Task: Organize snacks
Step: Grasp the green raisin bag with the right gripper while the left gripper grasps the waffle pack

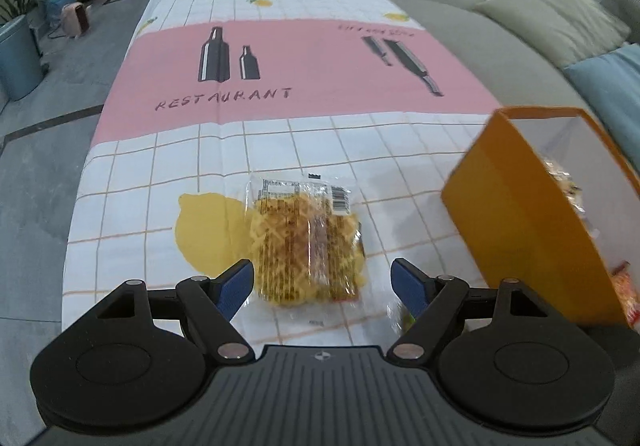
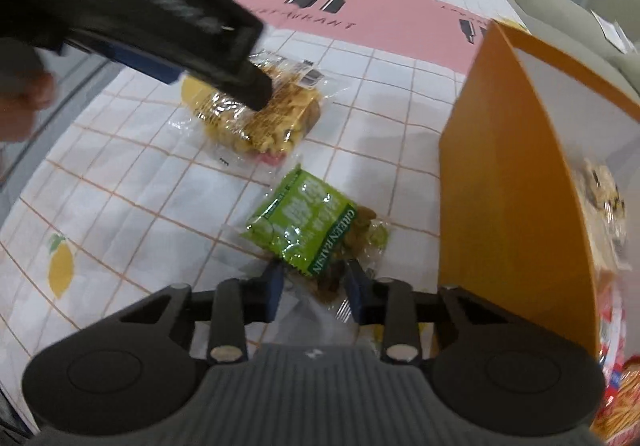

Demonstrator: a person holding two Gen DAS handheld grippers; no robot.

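Ahead of the left gripper [image 1: 322,282], between its wide-spread blue pads and touching neither, a clear pack of yellow biscuits [image 1: 306,242] lies flat on the checked cloth [image 1: 160,182], partly over a printed lemon. From the right wrist view this gripper reaches down over the same pack, and whether a finger touches the wrapper cannot be told there. Nothing is held on this side.

Just right of that pack, and straight ahead of the right gripper [image 2: 316,284], a green raisin bag [image 2: 308,230] lies on the cloth. The jaws here stand narrow, one pad at each side of the bag's near corner. They look to be touching the crinkled edge, but a firm pinch cannot be confirmed from this view, and the bag is not lifted.

Further right, beside both grippers, an orange box [image 2: 492,182] stands with its open top showing. Several wrapped snacks [image 2: 604,198] already sit inside: a pale packet up high and red-and-orange wrappers lower down.

As a judgement, the job is partly done. Some snacks are boxed, while the biscuits and the raisins remain out on the cloth. Each gripper appears lined up on its own item, so two grasps and two drops into the box seem to remain, as far as these views reach.
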